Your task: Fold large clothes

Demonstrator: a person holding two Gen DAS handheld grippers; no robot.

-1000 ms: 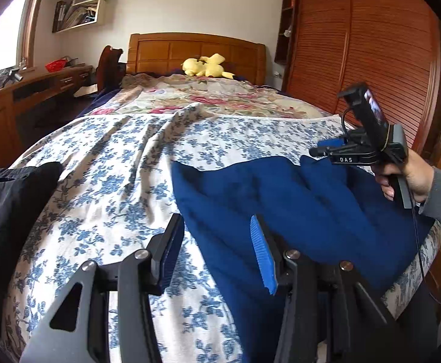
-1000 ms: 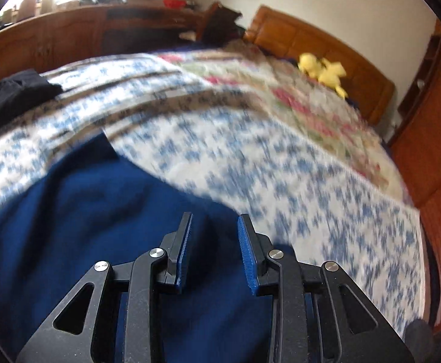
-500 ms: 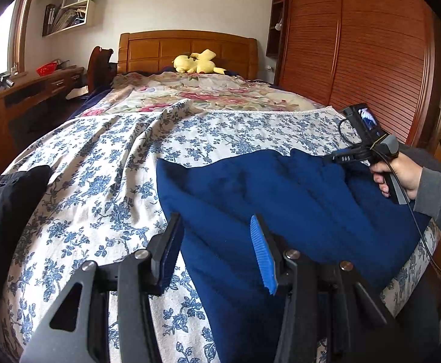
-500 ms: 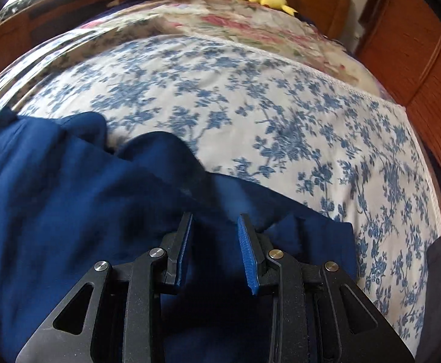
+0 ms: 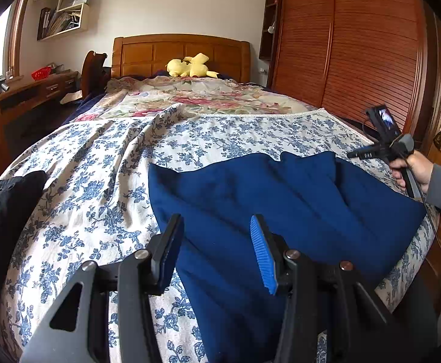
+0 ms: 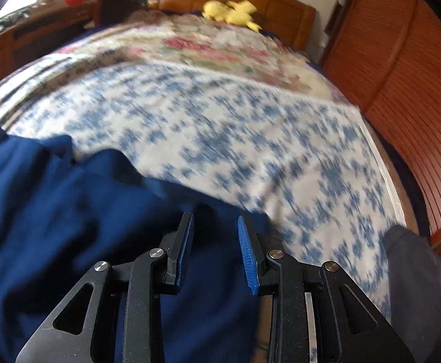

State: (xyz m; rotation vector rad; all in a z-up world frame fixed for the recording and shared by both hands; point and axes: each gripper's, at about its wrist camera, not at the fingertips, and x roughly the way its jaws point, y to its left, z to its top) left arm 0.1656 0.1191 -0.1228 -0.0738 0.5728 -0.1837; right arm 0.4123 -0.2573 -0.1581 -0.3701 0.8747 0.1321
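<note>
Bedroom with a wooden headboard [image 5: 181, 51] and louvred wardrobe doors [image 5: 356, 54]; a bed [image 5: 99, 181] under a blue-flowered cover carries a dark blue garment [image 5: 281, 199] spread across its near right part, a black garment [image 5: 5, 199] at the left edge, and a yellow plush toy [image 5: 190, 65] by the headboard. Left gripper [image 5: 214, 251] hovers released over the blue garment's left edge. Right gripper [image 6: 215, 251], held in a hand [image 5: 414, 171], stands parted above the cloth, grasping nothing.
</note>
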